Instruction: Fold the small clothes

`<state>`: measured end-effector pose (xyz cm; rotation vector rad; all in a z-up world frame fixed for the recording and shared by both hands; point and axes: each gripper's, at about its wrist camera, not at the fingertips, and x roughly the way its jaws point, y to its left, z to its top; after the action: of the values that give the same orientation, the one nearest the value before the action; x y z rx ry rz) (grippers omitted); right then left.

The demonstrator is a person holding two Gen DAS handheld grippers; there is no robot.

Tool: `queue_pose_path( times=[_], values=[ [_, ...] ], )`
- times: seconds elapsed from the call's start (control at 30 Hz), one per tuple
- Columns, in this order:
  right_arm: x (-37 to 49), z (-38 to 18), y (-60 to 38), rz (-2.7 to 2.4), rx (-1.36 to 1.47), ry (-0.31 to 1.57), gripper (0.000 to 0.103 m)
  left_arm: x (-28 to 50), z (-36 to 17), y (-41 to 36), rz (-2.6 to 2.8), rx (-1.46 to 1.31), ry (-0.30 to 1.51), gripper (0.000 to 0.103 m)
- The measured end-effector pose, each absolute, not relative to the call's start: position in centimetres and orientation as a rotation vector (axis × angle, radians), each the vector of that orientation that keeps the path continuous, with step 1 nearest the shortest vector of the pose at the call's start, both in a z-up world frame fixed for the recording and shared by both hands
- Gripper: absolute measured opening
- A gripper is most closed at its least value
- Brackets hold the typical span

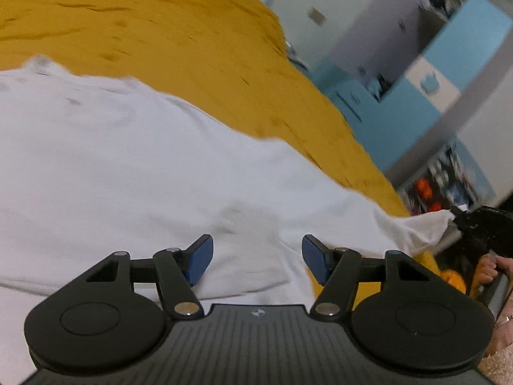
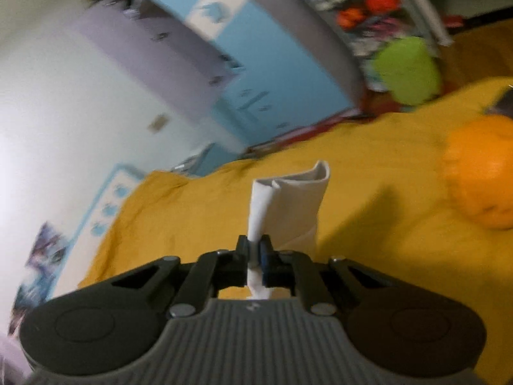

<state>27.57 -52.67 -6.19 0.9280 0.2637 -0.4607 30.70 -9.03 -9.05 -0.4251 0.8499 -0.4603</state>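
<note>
A white garment [image 1: 134, 160] lies spread over a mustard-yellow bedspread [image 1: 179, 38]. My left gripper [image 1: 256, 258] hovers just above its near part, jaws wide apart with only flat cloth below them, and its blue pads [image 1: 200, 258] touch nothing. At the right edge of the left wrist view, a corner of the white garment [image 1: 426, 227] is pulled up to my right gripper [image 1: 457, 216]. In the right wrist view my right gripper [image 2: 255, 248] is shut on that white garment [image 2: 288, 205], lifted clear of the yellow bedspread [image 2: 198, 211].
An orange pumpkin-shaped cushion [image 2: 481, 173] rests on the bed at the right, with a green object [image 2: 407, 70] beyond it. Blue and grey cabinets [image 2: 231, 73] and a white wall stand past the bed's edge. A hand [image 1: 490, 266] shows at the lower right.
</note>
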Motion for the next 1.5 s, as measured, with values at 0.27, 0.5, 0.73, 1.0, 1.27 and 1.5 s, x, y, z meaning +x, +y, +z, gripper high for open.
queue_pose_path(
  times=[0.27, 0.5, 0.73, 1.0, 1.27, 1.5],
  values=[
    [31.8, 0.4, -34.4, -0.042, 0.809, 0.258, 0.002, 26.8, -9.0, 3.1, -0.332, -0.575, 0.806, 0.074],
    [34.5, -1.7, -15.5, 0.264, 0.833, 0.404, 0.003, 24.0, -10.8, 12.1, -0.156, -0.703, 0.751, 0.074],
    [34.9, -7.3, -6.3, 0.423, 0.729, 0.645, 0.038, 23.9, -12.9, 15.8, -0.073, -0.848, 0.739, 0.074],
    [33.2, -7.0, -19.4, 0.228, 0.703, 0.595, 0.045, 25.6, -14.8, 15.7, -0.031, -1.07, 0.671, 0.074],
    [29.2, -8.7, -29.6, 0.076, 0.65, 0.555, 0.046, 27.3, -16.5, 14.1, 0.062, -1.016, 0.74, 0.074],
    [30.9, -11.9, -32.0, 0.015, 0.602, 0.663, 0.046, 29.7, -16.5, 13.0, 0.06, -0.959, 0.686, 0.043]
  ],
)
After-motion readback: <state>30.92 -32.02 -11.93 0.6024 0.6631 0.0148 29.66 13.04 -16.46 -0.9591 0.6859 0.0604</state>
